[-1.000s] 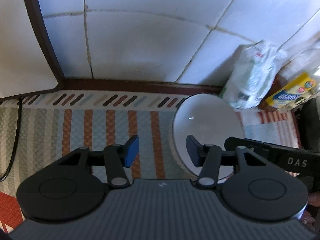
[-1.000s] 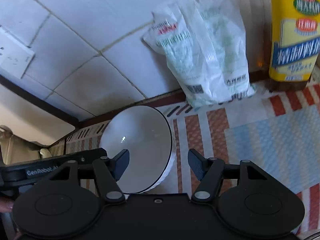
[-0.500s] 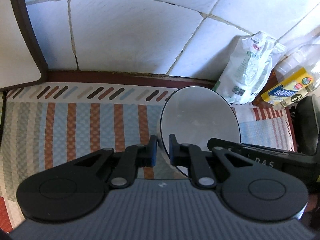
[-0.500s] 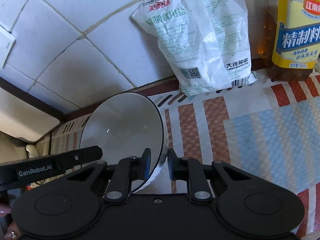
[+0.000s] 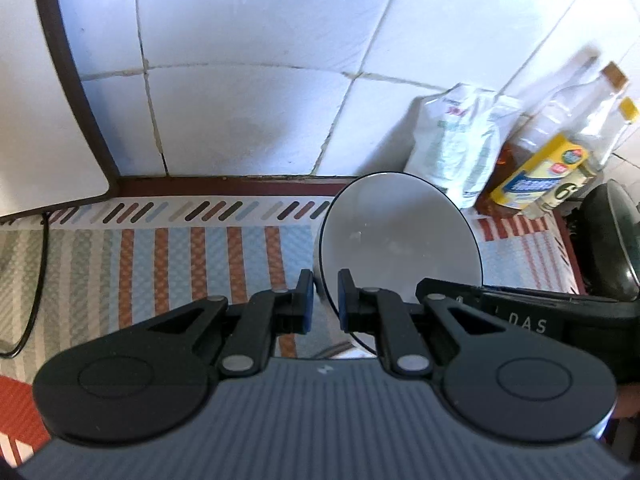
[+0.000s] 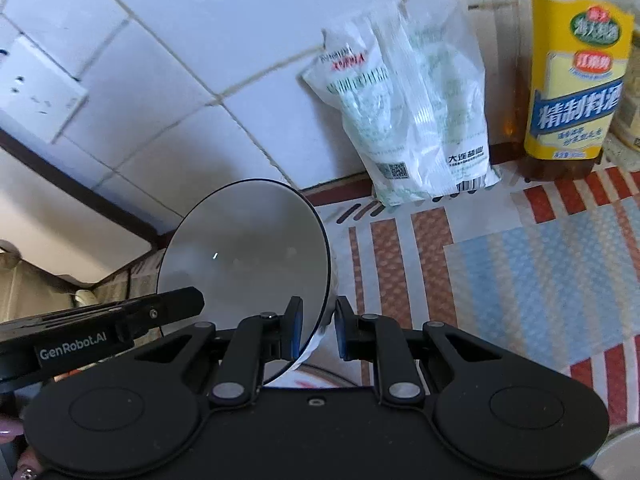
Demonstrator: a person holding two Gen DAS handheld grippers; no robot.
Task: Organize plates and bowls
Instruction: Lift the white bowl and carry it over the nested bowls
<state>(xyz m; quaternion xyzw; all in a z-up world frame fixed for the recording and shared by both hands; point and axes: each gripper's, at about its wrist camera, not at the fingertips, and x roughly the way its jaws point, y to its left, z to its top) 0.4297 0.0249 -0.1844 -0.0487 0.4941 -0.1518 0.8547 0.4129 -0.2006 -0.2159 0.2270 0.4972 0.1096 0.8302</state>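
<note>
A white bowl (image 5: 400, 240) with a thin dark rim hangs tilted just above the striped mat (image 5: 180, 264). My left gripper (image 5: 325, 304) is shut on the bowl's left rim, one blue pad inside and one outside. In the right wrist view the same bowl (image 6: 244, 256) sits left of centre, and my right gripper (image 6: 318, 328) is shut on its right rim. Each gripper's black body shows in the other's view: the right one (image 5: 520, 316) and the left one (image 6: 100, 328). A person's fingertips show at the lower left of the right wrist view.
A white salt bag (image 6: 408, 120) and a yellow-labelled bottle (image 6: 572, 80) lean against the tiled wall (image 5: 248, 112). A dark pan (image 5: 608, 240) stands at the right edge, a black cable (image 5: 36, 280) lies at the left. A white round rim (image 6: 616, 452) shows at the bottom right.
Both grippers went from open to shut on opposite sides of the bowl's rim. The bowl has since come up a little with them and more of the wall is in view.
</note>
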